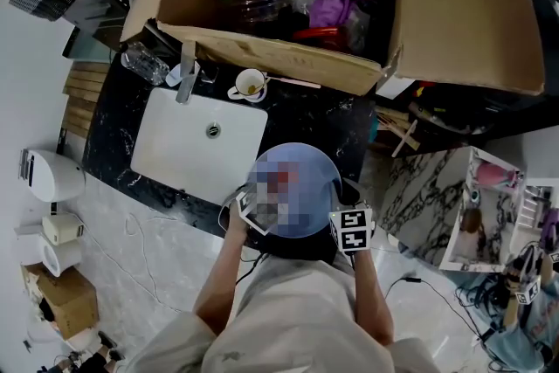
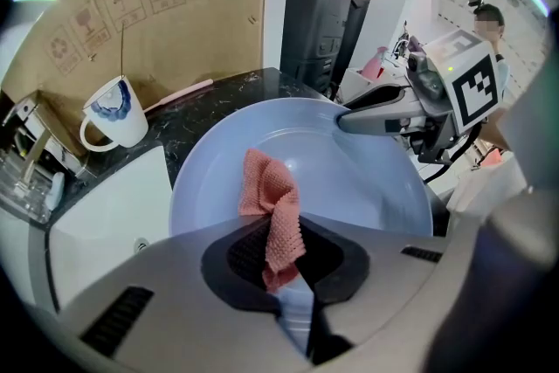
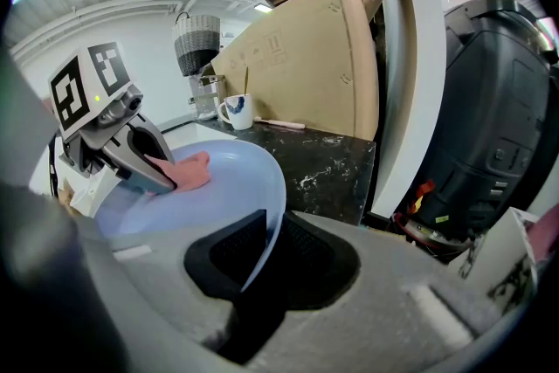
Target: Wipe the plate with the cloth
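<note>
A light blue plate is held over the black counter's front edge, between my two grippers. My left gripper is shut on a pink knitted cloth, which drapes onto the inside of the plate. My right gripper is shut on the plate's rim and holds it tilted. From the right gripper view the left gripper presses the cloth against the plate's face. In the head view a mosaic patch covers part of the plate; the right gripper's marker cube shows beside it.
A white sink with a faucet lies to the left of the plate. A white mug and a glass stand behind it. A large cardboard box of rubbish rises at the back.
</note>
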